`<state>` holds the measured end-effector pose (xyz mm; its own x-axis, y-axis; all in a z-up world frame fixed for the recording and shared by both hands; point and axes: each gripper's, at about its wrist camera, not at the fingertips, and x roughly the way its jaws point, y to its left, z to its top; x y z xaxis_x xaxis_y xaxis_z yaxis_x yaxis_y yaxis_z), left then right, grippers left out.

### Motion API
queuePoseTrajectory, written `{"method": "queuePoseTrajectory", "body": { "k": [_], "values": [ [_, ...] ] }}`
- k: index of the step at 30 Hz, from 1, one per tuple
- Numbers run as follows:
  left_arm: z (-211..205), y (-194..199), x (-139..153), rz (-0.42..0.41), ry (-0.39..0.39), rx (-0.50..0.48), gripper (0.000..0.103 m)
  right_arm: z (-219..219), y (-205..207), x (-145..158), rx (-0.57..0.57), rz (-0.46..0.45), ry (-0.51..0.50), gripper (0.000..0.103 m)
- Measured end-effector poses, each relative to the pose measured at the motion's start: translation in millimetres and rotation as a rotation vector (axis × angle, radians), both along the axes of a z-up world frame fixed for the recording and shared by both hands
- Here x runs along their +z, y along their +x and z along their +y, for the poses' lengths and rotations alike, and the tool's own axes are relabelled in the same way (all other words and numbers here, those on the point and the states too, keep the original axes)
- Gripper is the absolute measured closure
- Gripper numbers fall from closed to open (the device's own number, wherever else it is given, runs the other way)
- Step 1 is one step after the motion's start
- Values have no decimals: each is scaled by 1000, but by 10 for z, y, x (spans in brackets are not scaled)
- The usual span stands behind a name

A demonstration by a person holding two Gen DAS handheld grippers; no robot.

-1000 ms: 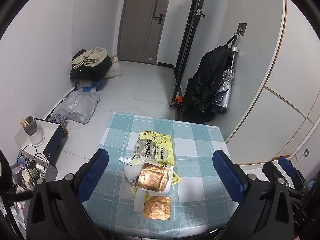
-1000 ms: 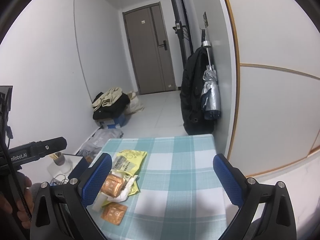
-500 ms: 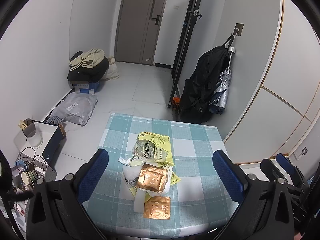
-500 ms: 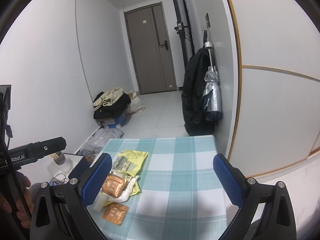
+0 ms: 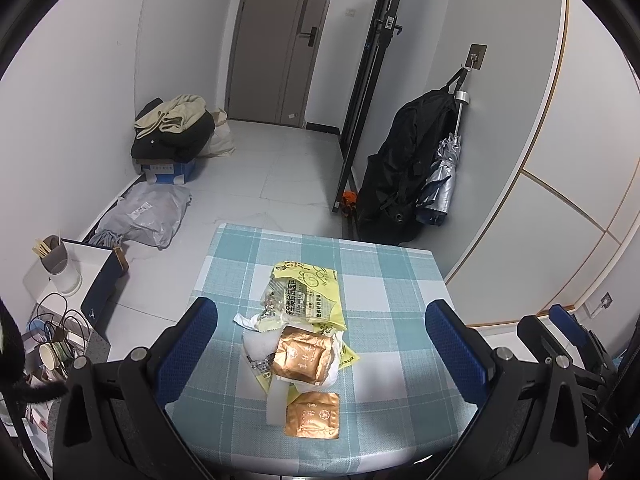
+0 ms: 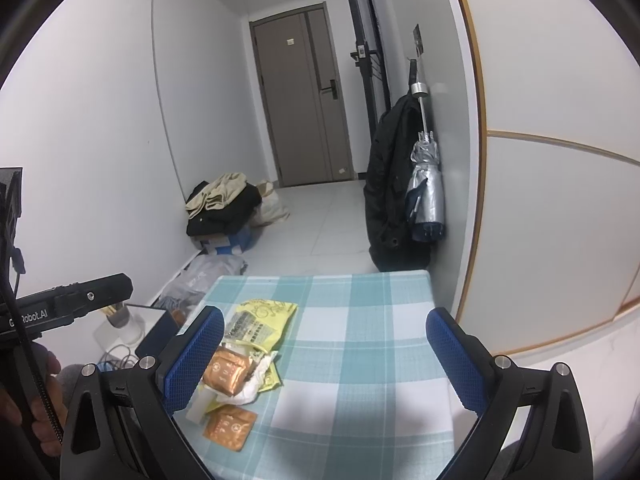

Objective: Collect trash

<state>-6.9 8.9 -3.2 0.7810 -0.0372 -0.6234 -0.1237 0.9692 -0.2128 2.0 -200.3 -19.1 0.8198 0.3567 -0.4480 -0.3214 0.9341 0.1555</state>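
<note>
white walls [image 5: 72,80]; pale tiled floor [image 5: 288,172]; grey door [image 5: 280,40]; checked table [image 5: 384,288]

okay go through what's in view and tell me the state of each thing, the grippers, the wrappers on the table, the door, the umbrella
left gripper: jaws open, empty, above the trash pile
right gripper: jaws open, empty
yellow wrapper: torn open, crumpled, flat on the table
upper gold packet: lying on the white crumpled wrapper
lower gold packet: flat on the cloth
door: closed
umbrella: folded, hanging
</note>
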Motion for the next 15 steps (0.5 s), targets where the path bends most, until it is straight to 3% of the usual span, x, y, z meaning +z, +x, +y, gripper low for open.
{"method": "queuePoseTrajectory", "body": {
  "k": [15],
  "values": [
    [98, 115, -137, 39, -34, -11, 1, 13, 94, -121, -6, 32, -4, 1]
  ]
}}
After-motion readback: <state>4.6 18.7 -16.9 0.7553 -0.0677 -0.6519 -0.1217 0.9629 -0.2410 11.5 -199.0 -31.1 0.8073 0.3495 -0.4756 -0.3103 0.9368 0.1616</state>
